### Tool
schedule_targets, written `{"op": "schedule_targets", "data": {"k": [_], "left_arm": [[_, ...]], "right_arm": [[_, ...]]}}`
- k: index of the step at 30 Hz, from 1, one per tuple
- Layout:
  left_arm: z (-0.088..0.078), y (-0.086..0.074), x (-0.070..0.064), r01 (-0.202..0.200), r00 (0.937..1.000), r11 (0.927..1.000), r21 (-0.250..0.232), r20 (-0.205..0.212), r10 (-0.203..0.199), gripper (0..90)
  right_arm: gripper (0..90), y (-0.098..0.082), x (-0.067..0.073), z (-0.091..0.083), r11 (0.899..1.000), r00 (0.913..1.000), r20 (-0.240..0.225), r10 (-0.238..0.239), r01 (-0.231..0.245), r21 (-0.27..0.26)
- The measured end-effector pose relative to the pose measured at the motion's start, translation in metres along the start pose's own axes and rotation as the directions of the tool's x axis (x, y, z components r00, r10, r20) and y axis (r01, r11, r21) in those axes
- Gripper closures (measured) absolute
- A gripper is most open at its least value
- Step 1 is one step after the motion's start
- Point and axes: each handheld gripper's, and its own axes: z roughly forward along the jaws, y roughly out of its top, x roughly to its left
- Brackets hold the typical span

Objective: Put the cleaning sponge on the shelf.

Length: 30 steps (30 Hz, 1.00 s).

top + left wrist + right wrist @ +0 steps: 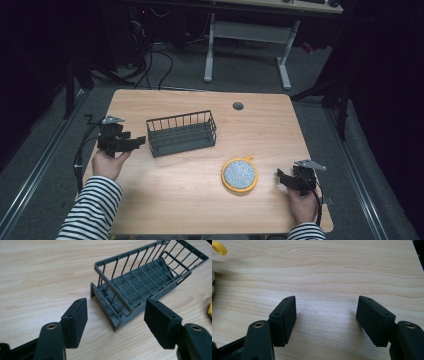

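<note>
A dark grey wire basket (182,132) stands at the middle left of the wooden table (190,200). My left gripper (136,142) hovers just left of its short end, jaws open and pointing at it. In the left gripper view the basket (150,277) is empty, and its near end shows in the gap of the left gripper (116,315), with neither pad touching it. A round pad with a yellow rim and a speckled grey face (240,174) lies right of centre. My right gripper (281,178) rests open just right of it; in its own view the right gripper (327,315) holds nothing over bare wood.
A grey cable grommet (238,106) sits near the table's far edge. Beyond the table stands a desk with white legs (247,32) on dark carpet. The pad's yellow loop (219,248) shows at the top left of the right gripper view.
</note>
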Motion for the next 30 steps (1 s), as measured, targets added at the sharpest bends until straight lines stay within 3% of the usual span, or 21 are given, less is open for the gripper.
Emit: {"op": "schedule_targets", "data": {"k": [11,18,20,24,30], "left_arm": [[0.018,0.03,-0.004,-0.041,0.9984,0.9985,0.035,-0.038,0.043,40.0],[0.032,0.037,-0.003,-0.042,0.997,0.9968,0.067,-0.062,0.046,41.6],[0.036,0.038,-0.002,-0.037,0.9959,0.9964,0.076,-0.08,0.043,41.7],[0.038,0.041,0.0,-0.001,0.9964,0.999,0.044,-0.085,0.005,42.9],[0.05,0.043,0.0,0.005,0.9964,0.9985,0.054,-0.085,0.0,45.1]], "right_arm": [[32.7,0.0,0.0,0.0,1.0,1.0,0.001,0.002,-0.002,0.001],[32.6,0.0,0.0,0.0,1.0,1.0,0.0,0.003,-0.003,-0.001],[32.6,0.0,0.001,0.0,1.0,1.0,0.001,0.003,-0.003,-0.002],[32.1,0.0,0.001,0.0,1.0,1.0,-0.005,-0.005,0.005,0.0],[32.2,0.0,0.001,0.0,1.0,1.0,-0.007,-0.007,0.007,0.0]]}}
